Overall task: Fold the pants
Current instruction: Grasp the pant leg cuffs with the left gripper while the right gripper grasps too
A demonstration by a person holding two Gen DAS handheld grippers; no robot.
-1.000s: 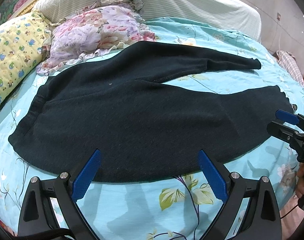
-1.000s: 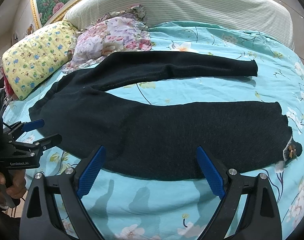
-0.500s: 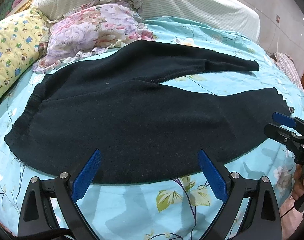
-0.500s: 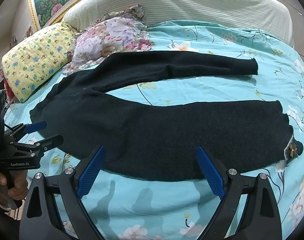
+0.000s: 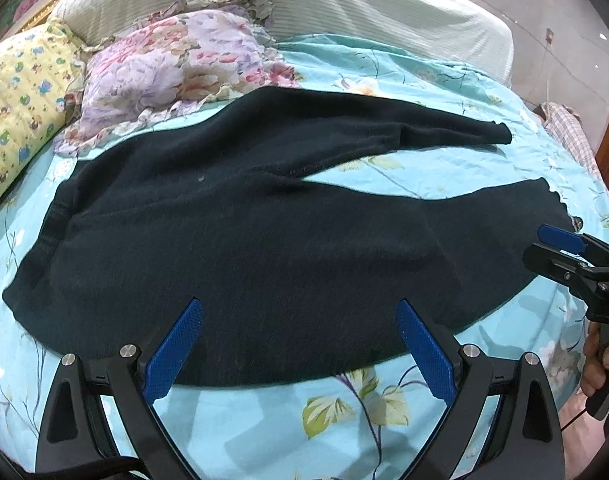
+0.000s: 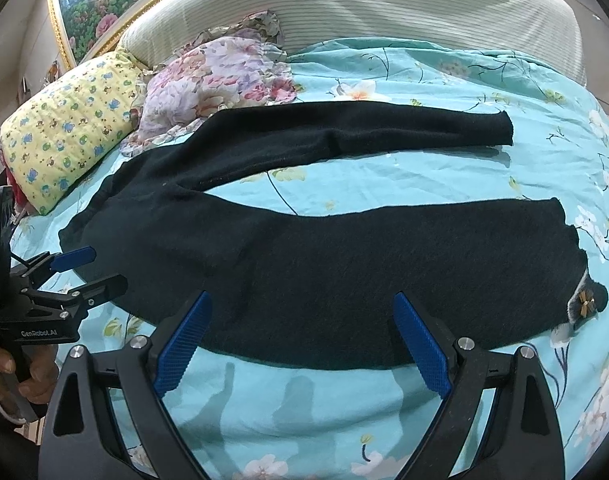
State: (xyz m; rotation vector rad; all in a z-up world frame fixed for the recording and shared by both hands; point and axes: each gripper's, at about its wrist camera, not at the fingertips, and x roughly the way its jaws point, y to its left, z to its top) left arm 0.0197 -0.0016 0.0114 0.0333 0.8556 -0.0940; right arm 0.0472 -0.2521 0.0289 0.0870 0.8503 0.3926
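Note:
Black pants (image 5: 264,240) lie flat on a turquoise floral bedsheet (image 5: 344,420), waistband (image 5: 52,224) to the left and both legs spread apart to the right. My left gripper (image 5: 300,320) is open just above the near edge of the seat, holding nothing. My right gripper (image 6: 300,308) is open over the near leg's (image 6: 384,264) lower edge, also holding nothing. Each gripper shows in the other's view: the right gripper (image 5: 552,244) by the near cuff, the left gripper (image 6: 92,268) by the waistband. The far leg (image 6: 364,132) lies straight.
A yellow patterned pillow (image 6: 68,128) and a floral pillow (image 6: 216,72) sit behind the waistband, against a striped headboard (image 6: 384,8). A small dark item with a tan bow (image 6: 584,306) lies at the near cuff. A checked cloth (image 5: 564,128) lies past the bed's right edge.
Both grippers have edged a little closer to the near edge of the pants. Both stay open. The pants have not moved.

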